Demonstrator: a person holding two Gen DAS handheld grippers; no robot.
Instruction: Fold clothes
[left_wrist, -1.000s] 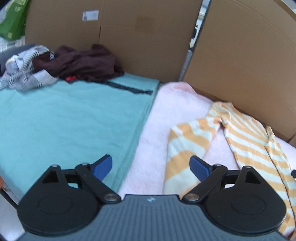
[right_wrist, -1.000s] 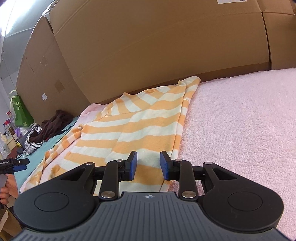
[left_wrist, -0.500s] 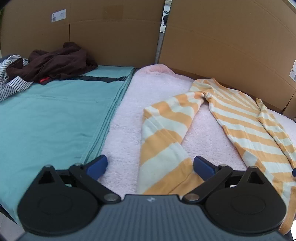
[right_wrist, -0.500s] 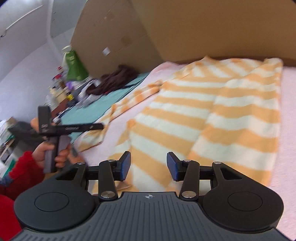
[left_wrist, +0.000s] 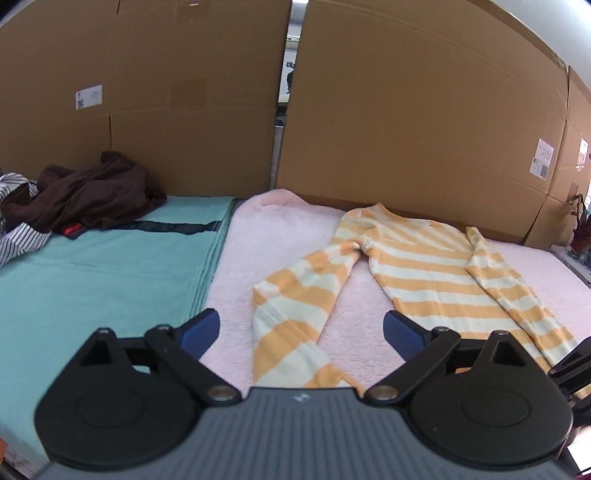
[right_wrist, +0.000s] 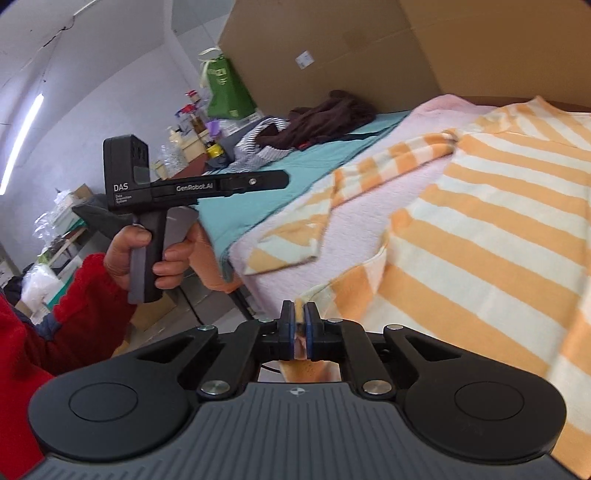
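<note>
A: Where is the shirt?

B: The striped shirt (left_wrist: 436, 273) lies flat on the pink blanket (left_wrist: 280, 236). One sleeve (left_wrist: 295, 314) sticks out to the side.

A: What are the right tongs (right_wrist: 299, 322) doing?

B: They are closing on the bottom edge of the shirt. A bit of the orange cloth is pinched between them.

A: And the left tongs (left_wrist: 301, 328)?

B: They are wide apart and hold nothing. They hang over the end of that sleeve. A hand (right_wrist: 155, 254) in a red sleeve grips their handle.

A: So which step is it?

B: I think the first fold is just starting. Next, the left tongs should go down and pinch the cloth too. Then both can lift and fold it over.
</note>
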